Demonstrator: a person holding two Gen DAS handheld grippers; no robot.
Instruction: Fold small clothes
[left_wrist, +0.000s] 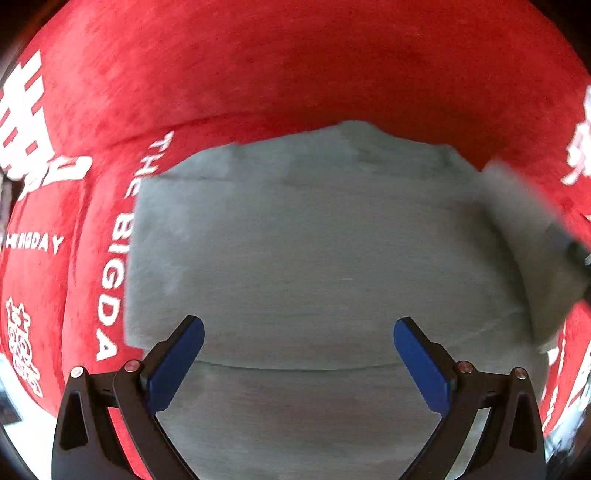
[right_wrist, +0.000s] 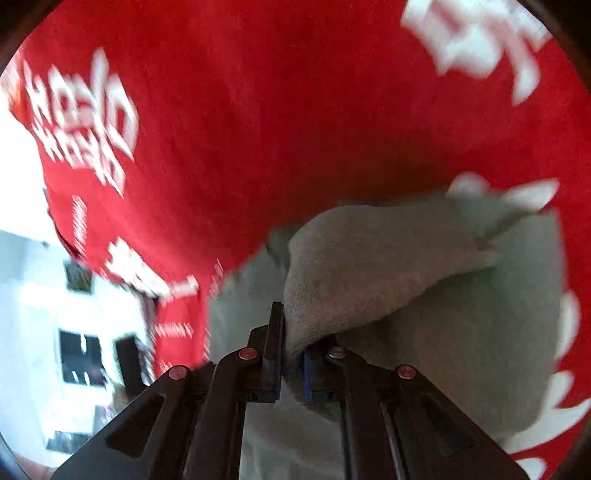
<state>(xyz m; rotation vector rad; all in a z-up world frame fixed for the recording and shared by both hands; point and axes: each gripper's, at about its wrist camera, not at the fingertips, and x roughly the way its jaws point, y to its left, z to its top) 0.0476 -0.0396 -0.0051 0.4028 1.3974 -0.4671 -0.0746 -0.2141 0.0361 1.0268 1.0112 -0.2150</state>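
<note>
A grey garment (left_wrist: 314, 251) lies flat on a red cloth with white lettering (left_wrist: 258, 66). My left gripper (left_wrist: 298, 332) is open and empty, its blue pads (left_wrist: 177, 363) spread just above the garment's near part. My right gripper (right_wrist: 291, 347) is shut on a fold of the same grey garment (right_wrist: 369, 273) and holds that edge lifted off the rest of the fabric. In the left wrist view this lifted edge (left_wrist: 524, 221) shows blurred at the right.
The red cloth (right_wrist: 258, 110) covers the surface all round the garment. At the left of the right wrist view, past the cloth's edge, a bright white room with dark objects (right_wrist: 79, 358) shows.
</note>
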